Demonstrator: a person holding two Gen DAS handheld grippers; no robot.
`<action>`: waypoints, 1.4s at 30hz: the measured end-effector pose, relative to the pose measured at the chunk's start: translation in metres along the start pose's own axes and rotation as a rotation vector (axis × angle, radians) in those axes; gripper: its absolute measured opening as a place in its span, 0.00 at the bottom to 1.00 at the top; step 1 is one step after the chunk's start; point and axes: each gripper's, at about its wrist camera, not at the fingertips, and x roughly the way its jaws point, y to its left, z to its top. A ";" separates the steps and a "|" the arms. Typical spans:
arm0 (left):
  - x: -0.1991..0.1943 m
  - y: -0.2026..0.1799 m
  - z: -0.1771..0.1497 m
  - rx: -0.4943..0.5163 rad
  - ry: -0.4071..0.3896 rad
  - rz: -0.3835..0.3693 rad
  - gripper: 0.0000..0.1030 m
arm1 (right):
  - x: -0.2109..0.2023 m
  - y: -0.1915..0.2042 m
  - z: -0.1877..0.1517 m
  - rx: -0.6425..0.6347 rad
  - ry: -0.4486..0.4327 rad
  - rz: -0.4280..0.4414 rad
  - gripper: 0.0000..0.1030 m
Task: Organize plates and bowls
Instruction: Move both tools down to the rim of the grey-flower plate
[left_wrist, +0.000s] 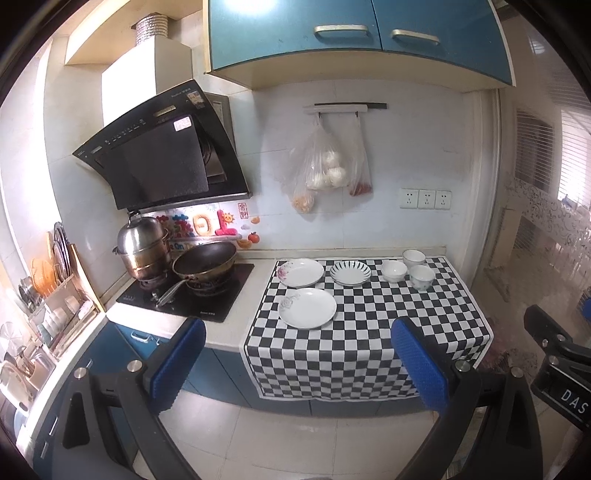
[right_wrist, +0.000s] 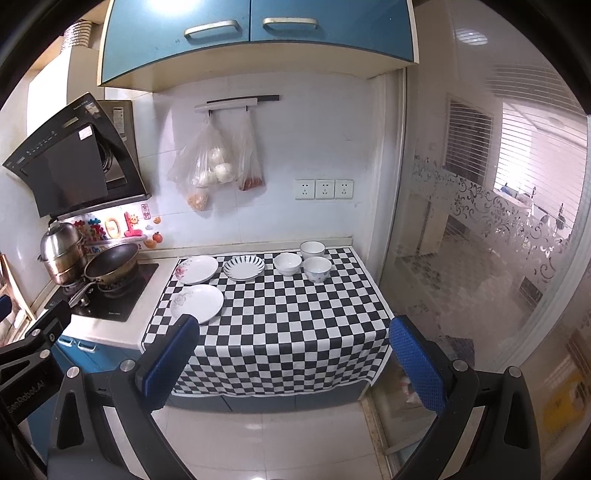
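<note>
Both grippers, left (left_wrist: 297, 354) and right (right_wrist: 295, 356), spread wide and empty, held back off the table (left_wrist: 236, 334). Near plate (left_wrist: 307, 308) lies ahead, closer to the left gripper. Beyond: two plates (left_wrist: 300, 272), then three bowls (left_wrist: 393, 270) far right. Striped plate (left_wrist: 350, 273) possibly stacked; unclear.

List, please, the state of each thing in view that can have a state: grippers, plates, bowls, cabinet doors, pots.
left gripper: open, empty
right gripper: open, empty
near flower plate: flat, empty
far flower plate: flat, empty
striped plate: flat, empty
three bowls: upright, unstacked
upper cabinet doors: closed
steamer pot: lid on
wok: on stove, uncovered
</note>
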 end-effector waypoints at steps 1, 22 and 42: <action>0.003 0.002 0.001 0.002 -0.001 0.004 1.00 | 0.003 0.003 0.002 0.002 0.001 -0.003 1.00; 0.103 0.052 0.030 -0.008 0.029 0.004 1.00 | 0.106 0.086 0.029 -0.016 0.077 -0.017 1.00; 0.324 0.025 0.079 -0.080 0.138 0.106 1.00 | 0.393 0.135 0.116 -0.151 0.166 0.134 1.00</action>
